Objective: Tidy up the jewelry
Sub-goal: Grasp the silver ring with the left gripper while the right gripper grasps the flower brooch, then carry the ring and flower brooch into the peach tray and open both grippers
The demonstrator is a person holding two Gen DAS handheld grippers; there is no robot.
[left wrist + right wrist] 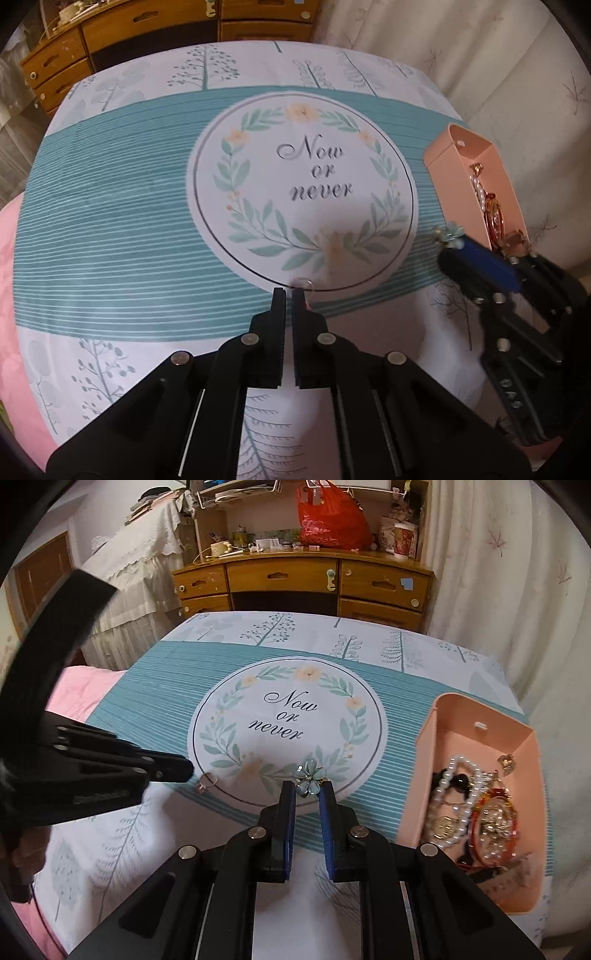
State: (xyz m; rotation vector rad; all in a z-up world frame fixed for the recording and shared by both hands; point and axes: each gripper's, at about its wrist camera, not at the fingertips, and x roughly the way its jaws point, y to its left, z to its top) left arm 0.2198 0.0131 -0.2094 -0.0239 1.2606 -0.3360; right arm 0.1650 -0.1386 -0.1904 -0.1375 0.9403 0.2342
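My right gripper (307, 788) is shut on a pale blue flower brooch (308, 775), held at the fingertips above the cloth; the brooch also shows in the left wrist view (448, 236). My left gripper (289, 291) has its jaws nearly closed, with a small clear-stone ring (306, 283) at its right fingertip; the same ring (207, 782) lies by the left gripper's tip (184, 770) in the right wrist view. A pink box (428, 738) at the right holds a pearl bracelet (460, 801), a red-gold bangle (493, 827) and other pieces.
A printed tablecloth (147, 709) with a "Now or never" wreath covers the table. The pink box also shows in the left wrist view (443, 151). A wooden dresser (295, 579) stands behind. Curtains hang at the right; pink bedding lies at the left.
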